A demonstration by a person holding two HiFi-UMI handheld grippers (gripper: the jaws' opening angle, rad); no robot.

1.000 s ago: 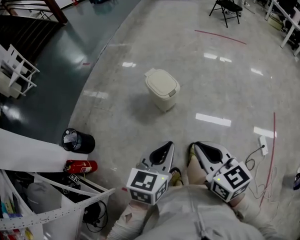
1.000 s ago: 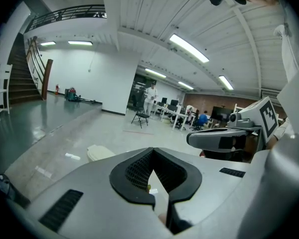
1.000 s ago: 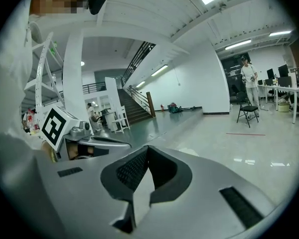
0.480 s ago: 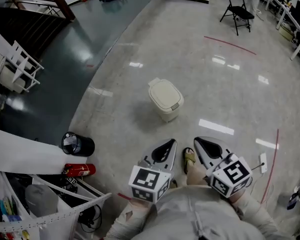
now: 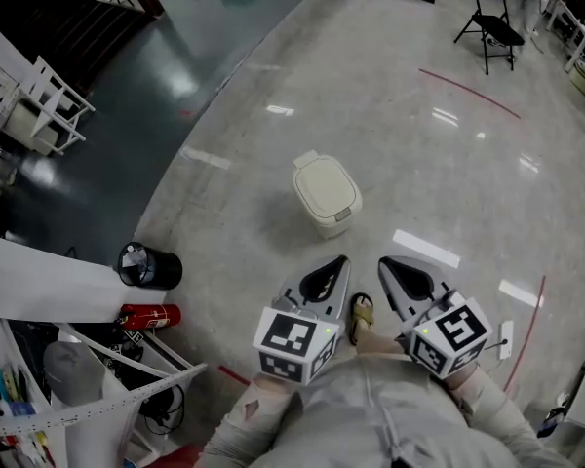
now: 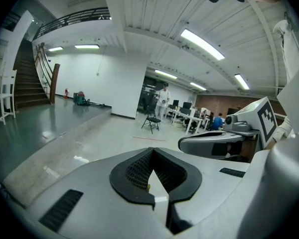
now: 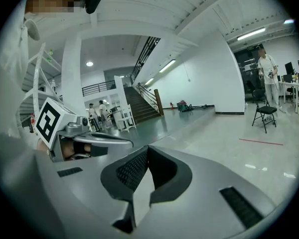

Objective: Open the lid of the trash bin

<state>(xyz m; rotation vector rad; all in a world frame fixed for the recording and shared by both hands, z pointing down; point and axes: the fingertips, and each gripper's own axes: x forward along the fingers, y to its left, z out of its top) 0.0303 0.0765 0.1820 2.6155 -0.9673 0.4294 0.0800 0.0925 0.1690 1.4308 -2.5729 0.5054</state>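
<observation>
The trash bin (image 5: 327,193) now lies nearer the person than before.

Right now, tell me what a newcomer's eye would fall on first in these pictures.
The cream trash bin stands alone in the middle of the glossy floor, its lid shut. Nearest the camera, the left tongs and right tongs point towards it, both shut and empty, well short of it. A red fire extinguisher lies at the left.

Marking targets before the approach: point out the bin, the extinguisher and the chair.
bin (image 5: 326,188): head view, middle of its closed lid.
extinguisher (image 5: 148,315): head view, middle of its red body.
chair (image 5: 497,29): head view, its seat.
</observation>
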